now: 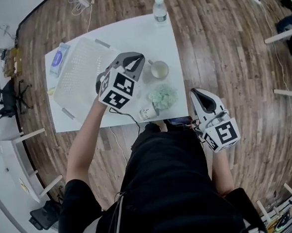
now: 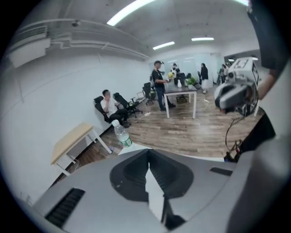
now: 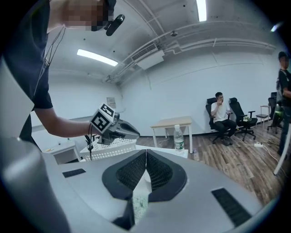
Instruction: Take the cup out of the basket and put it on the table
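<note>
The white perforated plastic basket lies on the smooth white table; the round pale cup stands upright on the table just right of it, near a crumpled green wad and a tipped paper cup; the left hand-held gripper, jaws pressed together on nothing, hides the basket's right edge; the right hand-held gripper, likewise closed and empty, hangs beside the table's near corner.

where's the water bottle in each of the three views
Head view: the water bottle is at top centre, on the far edge of the white table.
Left gripper view: left of centre, upright.
Right gripper view: right of centre, upright.
Shared landmark: the white table that it stands on, seen under it in both gripper views.
</note>
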Demonstrator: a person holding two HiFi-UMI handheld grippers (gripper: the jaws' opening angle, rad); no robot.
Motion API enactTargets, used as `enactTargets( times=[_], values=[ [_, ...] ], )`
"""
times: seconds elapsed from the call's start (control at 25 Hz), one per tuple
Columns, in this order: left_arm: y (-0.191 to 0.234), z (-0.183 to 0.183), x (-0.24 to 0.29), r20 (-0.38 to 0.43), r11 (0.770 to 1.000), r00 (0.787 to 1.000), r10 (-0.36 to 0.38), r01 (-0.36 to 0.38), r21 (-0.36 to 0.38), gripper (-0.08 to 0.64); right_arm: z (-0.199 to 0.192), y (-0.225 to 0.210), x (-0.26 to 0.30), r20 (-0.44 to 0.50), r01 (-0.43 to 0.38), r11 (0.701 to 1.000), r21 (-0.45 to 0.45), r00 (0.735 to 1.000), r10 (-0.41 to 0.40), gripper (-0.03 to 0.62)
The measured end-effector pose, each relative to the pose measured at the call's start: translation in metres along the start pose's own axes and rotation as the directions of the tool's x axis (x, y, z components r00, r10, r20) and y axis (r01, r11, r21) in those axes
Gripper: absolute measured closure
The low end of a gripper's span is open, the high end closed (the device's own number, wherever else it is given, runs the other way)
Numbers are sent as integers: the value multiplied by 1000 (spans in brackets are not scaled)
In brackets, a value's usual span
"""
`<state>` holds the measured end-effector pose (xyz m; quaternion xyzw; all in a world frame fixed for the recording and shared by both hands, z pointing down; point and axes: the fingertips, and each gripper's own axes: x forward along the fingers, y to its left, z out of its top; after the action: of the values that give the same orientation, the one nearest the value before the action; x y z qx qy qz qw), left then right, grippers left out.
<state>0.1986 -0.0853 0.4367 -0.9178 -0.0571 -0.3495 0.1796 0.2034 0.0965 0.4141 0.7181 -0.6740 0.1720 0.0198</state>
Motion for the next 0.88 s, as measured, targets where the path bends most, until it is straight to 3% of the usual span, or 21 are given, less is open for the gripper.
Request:
enactTargets(
  times=[0.08,0.16,0.28,0.52,0.72,0.88],
  values=[
    [10,5,-36,112,994,992,55,-43,-105,549,5,12,11,2,-30,999,-20,1000,30,568],
    [15,7,-70,199,976,971,129,-90,-196,549,10,21,22,2,-56,997,-44,998,56,568],
    [11,1,-108,250,944,941,228,-152,-291,549,17,31,35,5,-102,993,-65,995,103,568],
    [-5,-22,-178,327,896,867,375,-249,-367,549,30,64,60,25,-162,983,-82,986,164,568],
    [-23,-44,-201,320,860,855,409,-243,-449,548,37,82,72,36,-183,979,-92,982,187,568],
    [-33,-48,-215,364,832,820,442,-223,-508,549,44,93,73,63,-181,977,-116,980,189,569]
  ],
)
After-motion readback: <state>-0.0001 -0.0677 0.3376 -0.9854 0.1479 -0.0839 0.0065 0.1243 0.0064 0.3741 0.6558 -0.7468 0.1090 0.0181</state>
